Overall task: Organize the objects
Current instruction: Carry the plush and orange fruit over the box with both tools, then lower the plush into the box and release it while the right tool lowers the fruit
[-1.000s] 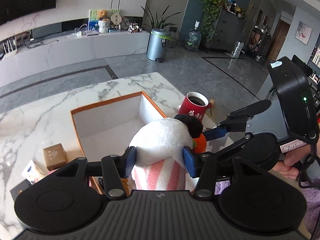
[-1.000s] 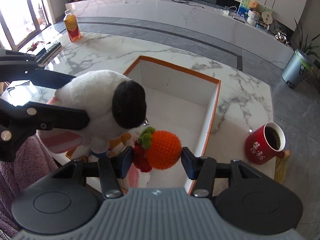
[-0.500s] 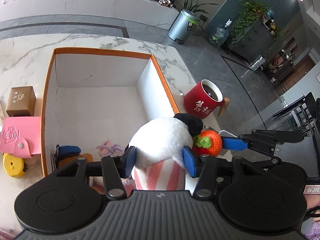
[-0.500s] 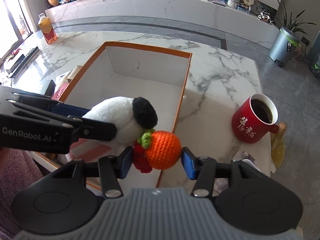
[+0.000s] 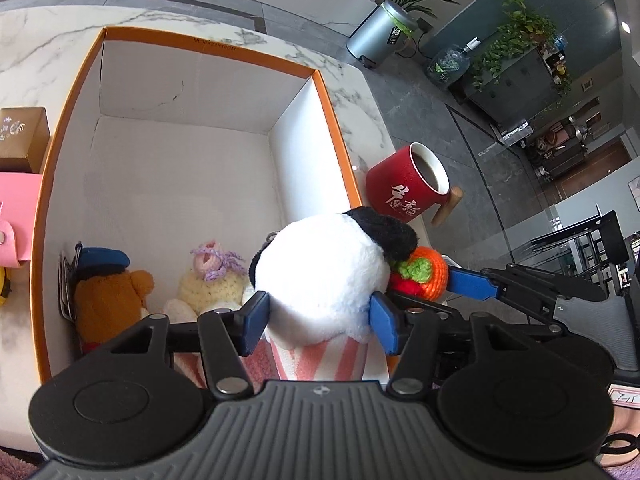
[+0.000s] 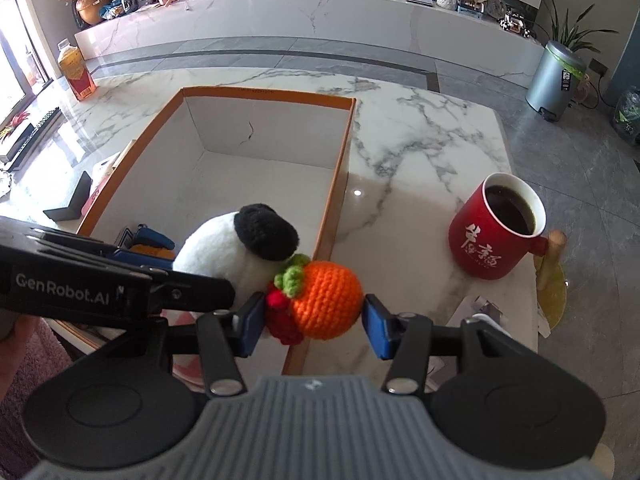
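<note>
Left claw (image 5: 318, 320): blue pads flank the white plush panda with black ears and pink-striped body (image 5: 320, 280). Jaws are opening; the plush sits between them, the pads still at its sides, so the claw is grasping the panda as it loosens. The panda is over the near right corner of the box.

Right claw (image 6: 314, 320): clenched on the orange crocheted fruit with green leaf and red berries (image 6: 324, 304), one pad on each side. The fruit touches the panda's black ear and hangs over the box's right wall near its front corner.

In the box's near left corner: brown plush bear with blue cap (image 5: 108, 292), and beside it a cream crocheted doll with purple yarn hair (image 5: 212, 280). Both rest on the box floor, close together.

White rectangular cardboard box with orange rim (image 5: 192, 44) stands on the white grey-veined marble surface (image 6: 420, 140); most of its floor is bare.

Right of the box: red ceramic mug with white characters and wooden handle (image 6: 496, 232), holding dark liquid, upright, apart from the box.

Left of the box: pink snap-button pouch (image 5: 18, 216), then a small brown carton (image 5: 22, 138).

Far edge of the surface: bottle of amber drink (image 6: 76, 68).
</note>
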### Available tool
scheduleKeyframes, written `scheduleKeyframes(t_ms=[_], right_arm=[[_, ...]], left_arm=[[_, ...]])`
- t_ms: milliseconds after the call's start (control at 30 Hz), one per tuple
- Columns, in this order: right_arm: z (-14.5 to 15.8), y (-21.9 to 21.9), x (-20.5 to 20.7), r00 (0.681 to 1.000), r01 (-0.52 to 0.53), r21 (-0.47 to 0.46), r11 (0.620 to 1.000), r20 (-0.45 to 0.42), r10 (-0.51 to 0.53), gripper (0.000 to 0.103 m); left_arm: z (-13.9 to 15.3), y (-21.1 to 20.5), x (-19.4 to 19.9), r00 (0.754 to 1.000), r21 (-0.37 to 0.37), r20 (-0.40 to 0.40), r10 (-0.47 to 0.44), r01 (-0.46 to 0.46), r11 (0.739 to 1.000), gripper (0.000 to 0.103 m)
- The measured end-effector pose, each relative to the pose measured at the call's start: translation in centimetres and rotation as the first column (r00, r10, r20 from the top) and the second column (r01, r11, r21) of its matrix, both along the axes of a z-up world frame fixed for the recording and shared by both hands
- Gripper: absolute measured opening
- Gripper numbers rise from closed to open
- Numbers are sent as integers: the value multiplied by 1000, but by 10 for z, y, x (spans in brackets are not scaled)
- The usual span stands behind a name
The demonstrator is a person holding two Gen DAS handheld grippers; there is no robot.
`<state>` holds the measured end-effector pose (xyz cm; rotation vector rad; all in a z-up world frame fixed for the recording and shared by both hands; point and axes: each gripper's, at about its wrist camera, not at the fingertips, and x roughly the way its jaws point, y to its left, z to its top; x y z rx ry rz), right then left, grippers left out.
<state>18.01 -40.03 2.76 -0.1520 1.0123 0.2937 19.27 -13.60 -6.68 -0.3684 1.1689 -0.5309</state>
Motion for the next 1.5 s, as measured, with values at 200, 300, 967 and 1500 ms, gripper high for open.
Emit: scheduleKeyframes(t_ms=[200, 300, 967, 1500], right_arm=[[0, 6, -1, 1000, -24, -22, 999, 3, 24, 54], [5, 6, 0, 1000, -21, -22, 1000, 12, 21, 54], [18, 42, 19, 996, -91, -5, 996, 10, 91, 54], [-36, 64, 21, 967, -200, -81, 976, -178, 184, 54]], left_arm=[[5, 6, -2, 1000, 35, 19, -18, 18, 999, 70], [15, 12, -7, 999, 37, 47, -27, 25, 999, 72], [7, 11, -25, 968, 224, 117, -224, 194, 955, 39], [-4, 41, -37, 971, 301, 105, -217, 177, 937, 28]])
